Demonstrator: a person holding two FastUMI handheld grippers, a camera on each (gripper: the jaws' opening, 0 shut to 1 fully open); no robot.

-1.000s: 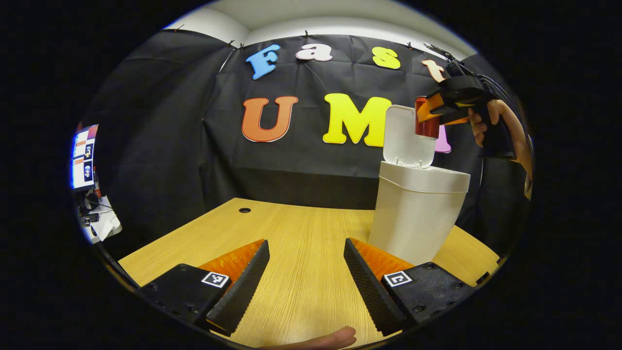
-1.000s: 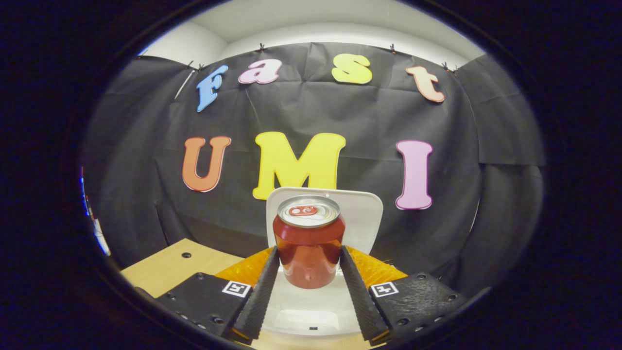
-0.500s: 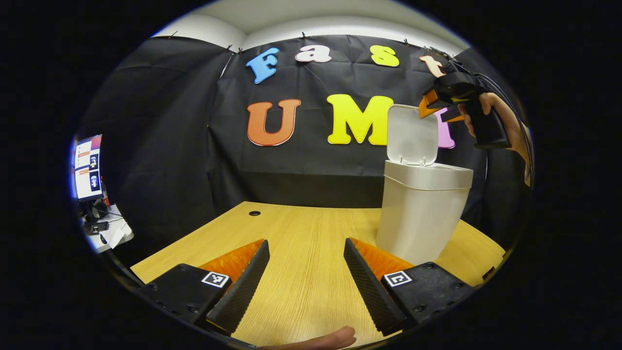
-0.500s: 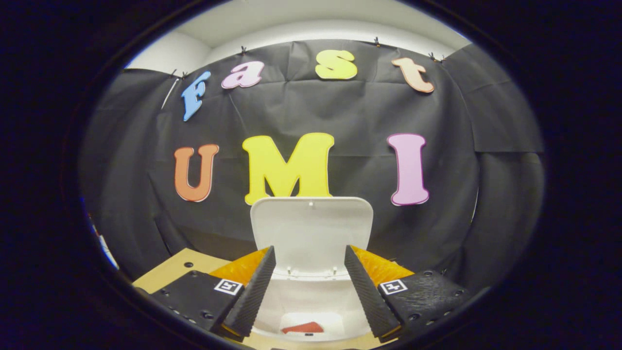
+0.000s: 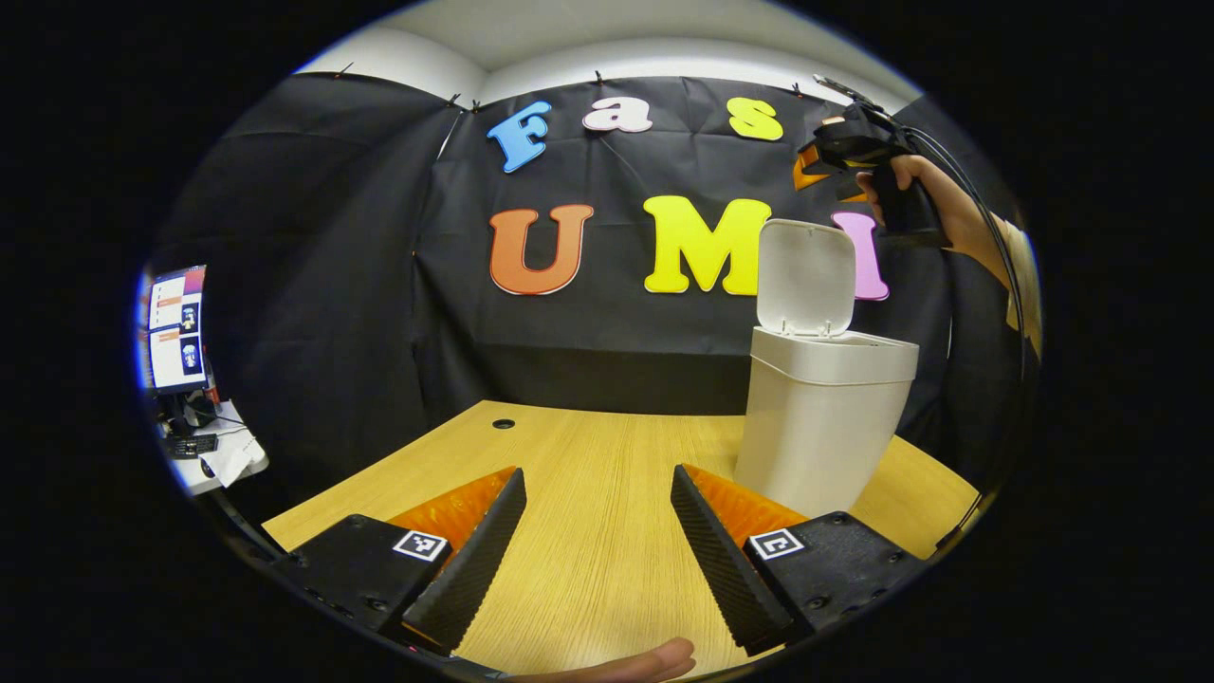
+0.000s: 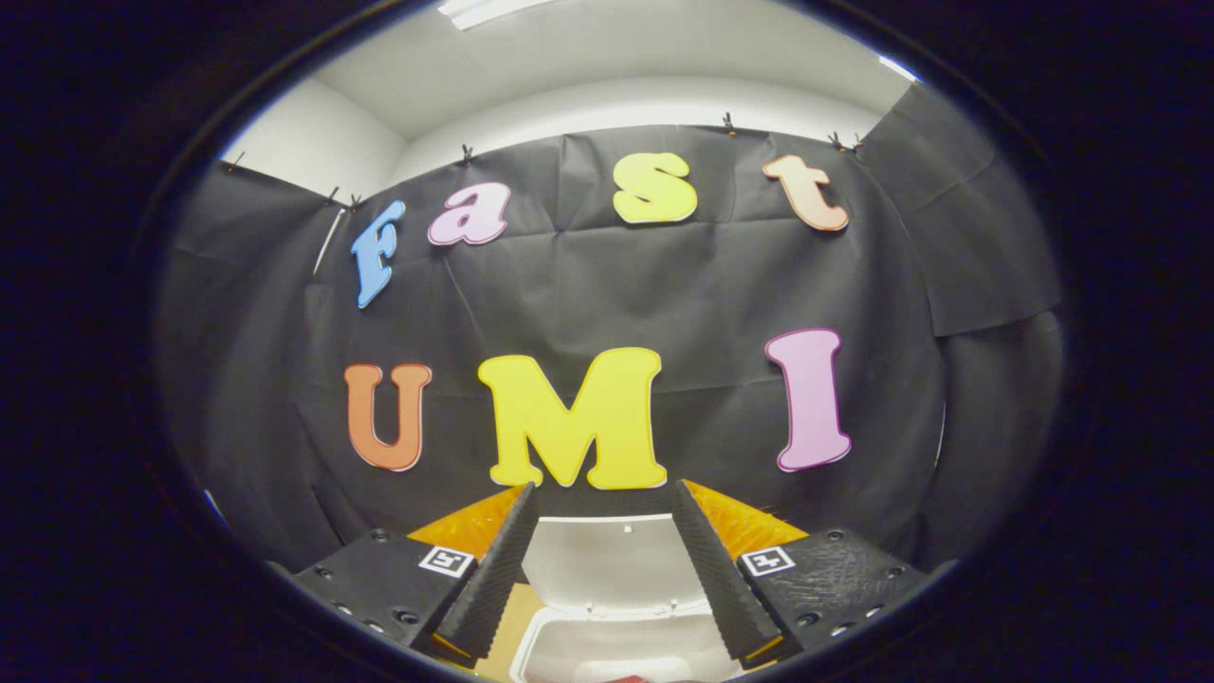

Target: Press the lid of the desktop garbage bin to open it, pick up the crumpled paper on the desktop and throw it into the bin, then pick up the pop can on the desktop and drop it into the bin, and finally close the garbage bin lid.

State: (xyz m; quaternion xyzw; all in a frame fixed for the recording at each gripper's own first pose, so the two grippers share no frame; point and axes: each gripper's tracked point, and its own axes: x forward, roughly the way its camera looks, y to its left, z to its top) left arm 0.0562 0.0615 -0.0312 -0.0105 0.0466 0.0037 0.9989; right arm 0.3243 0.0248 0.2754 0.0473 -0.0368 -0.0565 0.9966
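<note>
— Hovering above the white desktop garbage bin [image 5: 820, 427], right gripper [image 5: 823, 169] raised high in a hand [image 5: 925, 194], fingers spread wide with nothing between them in the right gripper view. Why so high?

— Probably clearing the upright lid [image 5: 806, 277], to come over its top edge and push it down; closing looks like the 1 step left.

— And the pop can?

— Not on the wooden desktop [image 5: 588, 493]; only a sliver of red at the bin's mouth [image 6: 631, 677], too small to name. Likely inside, with the crumpled paper, though hidden.

— Left gripper [image 5: 596, 531]?

— Parked low over the desk, jaws wide apart, holding nothing, bin just beside its right finger. Kept aside, out of the lid's swing.
</note>
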